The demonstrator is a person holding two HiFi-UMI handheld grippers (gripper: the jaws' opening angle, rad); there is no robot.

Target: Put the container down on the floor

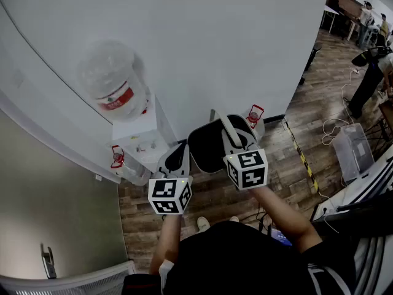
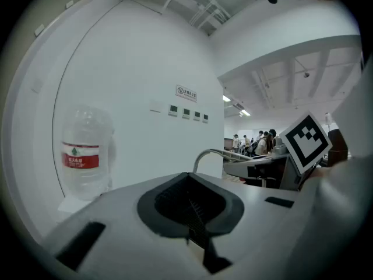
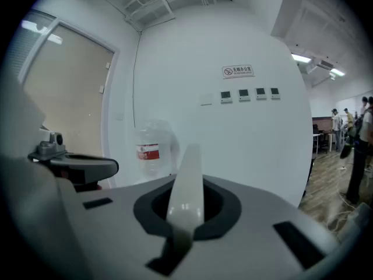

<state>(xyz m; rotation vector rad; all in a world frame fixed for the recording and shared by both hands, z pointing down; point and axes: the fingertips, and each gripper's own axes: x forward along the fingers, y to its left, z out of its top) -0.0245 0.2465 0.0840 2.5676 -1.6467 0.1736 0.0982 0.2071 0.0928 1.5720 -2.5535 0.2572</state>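
A black round container point(image 1: 207, 145) hangs in front of me above the wood floor point(image 1: 215, 196), close to the white wall. Its pale grey handle point(image 1: 228, 129) rises to my right gripper point(image 1: 236, 141), which is shut on it. In the right gripper view the handle point(image 3: 186, 185) runs as a pale strip out from between the jaws of my right gripper point(image 3: 183, 217). My left gripper point(image 1: 177, 160) sits at the container's left side; its jaws point(image 2: 192, 214) look shut with nothing seen between them. The handle point(image 2: 213, 153) arcs past in the left gripper view.
A water dispenser point(image 1: 144, 146) with a big clear bottle point(image 1: 113, 88) stands against the wall on the left. Yellow-black tape point(image 1: 301, 155), cables and a clear plastic box point(image 1: 353, 149) lie on the floor at the right. People stand far back right.
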